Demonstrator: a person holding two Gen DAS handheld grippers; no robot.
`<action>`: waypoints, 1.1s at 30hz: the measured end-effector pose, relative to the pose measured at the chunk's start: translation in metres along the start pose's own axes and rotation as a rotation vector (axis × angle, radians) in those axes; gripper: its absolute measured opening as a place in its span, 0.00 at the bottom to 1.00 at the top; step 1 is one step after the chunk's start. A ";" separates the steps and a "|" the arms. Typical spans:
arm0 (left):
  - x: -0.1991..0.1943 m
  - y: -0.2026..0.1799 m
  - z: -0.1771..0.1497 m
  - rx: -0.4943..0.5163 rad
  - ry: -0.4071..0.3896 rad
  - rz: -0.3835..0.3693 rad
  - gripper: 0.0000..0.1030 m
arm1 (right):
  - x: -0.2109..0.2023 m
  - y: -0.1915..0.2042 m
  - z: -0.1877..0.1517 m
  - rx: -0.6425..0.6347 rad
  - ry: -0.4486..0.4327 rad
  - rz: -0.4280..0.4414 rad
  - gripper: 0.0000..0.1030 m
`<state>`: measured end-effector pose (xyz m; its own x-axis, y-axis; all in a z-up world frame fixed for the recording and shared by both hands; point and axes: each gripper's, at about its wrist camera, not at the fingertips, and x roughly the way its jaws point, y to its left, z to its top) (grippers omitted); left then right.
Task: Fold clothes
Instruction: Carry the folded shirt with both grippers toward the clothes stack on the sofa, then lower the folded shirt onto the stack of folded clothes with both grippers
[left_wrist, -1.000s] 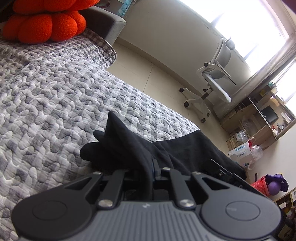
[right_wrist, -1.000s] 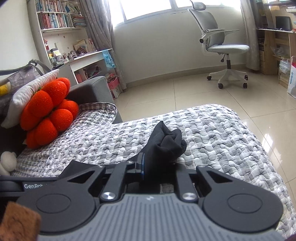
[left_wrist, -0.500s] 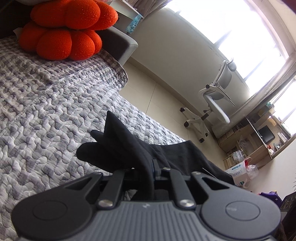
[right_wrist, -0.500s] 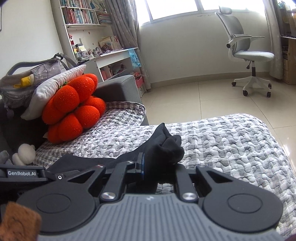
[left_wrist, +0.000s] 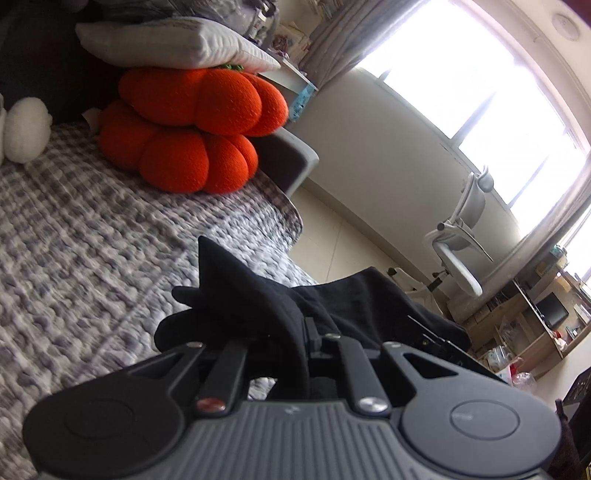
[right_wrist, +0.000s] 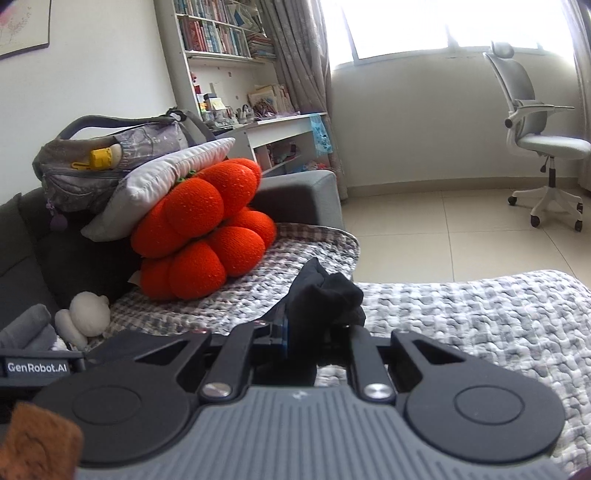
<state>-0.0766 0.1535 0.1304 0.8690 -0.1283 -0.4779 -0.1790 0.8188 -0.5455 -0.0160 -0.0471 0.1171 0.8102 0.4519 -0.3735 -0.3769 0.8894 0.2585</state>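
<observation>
tongs, left (left_wrist: 291, 332) and right (right_wrist: 306, 328), pinch black garment (left_wrist: 369, 299) above quilt (left_wrist: 92, 258).

Open quilted blanket (right_wrist: 480, 325) ahead; orange cushion (right_wrist: 201, 229), white pillow (right_wrist: 166, 177) block the far left end.

Left hand-held gripper (left_wrist: 295, 332) clamped on a bunched fold of black garment (left_wrist: 255, 299), fabric peaking just ahead of the fingers and trailing off to the right over the bed edge. Beneath and to the left, a grey-and-white quilted bedspread (left_wrist: 92, 258). Farther ahead on the left, an orange lobed cushion (left_wrist: 192, 129) with a white pillow (left_wrist: 166, 48) resting on top, and a white plush toy (left_wrist: 26, 129) at the far left edge. Ahead to the right, well apart, a grey office chair (left_wrist: 461, 240) below a bright window (left_wrist: 480, 92).
</observation>
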 end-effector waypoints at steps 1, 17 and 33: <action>-0.008 0.005 0.006 -0.005 -0.024 0.013 0.09 | 0.003 0.009 0.001 -0.005 0.000 0.014 0.15; -0.128 0.119 0.088 -0.195 -0.457 0.151 0.09 | 0.058 0.215 0.050 -0.190 -0.032 0.333 0.15; -0.201 0.257 0.111 -0.304 -0.653 0.313 0.09 | 0.136 0.380 0.032 -0.154 0.081 0.748 0.15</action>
<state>-0.2461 0.4516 0.1628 0.8355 0.5155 -0.1903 -0.4969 0.5610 -0.6620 -0.0342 0.3500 0.1930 0.2813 0.9355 -0.2136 -0.8748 0.3415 0.3436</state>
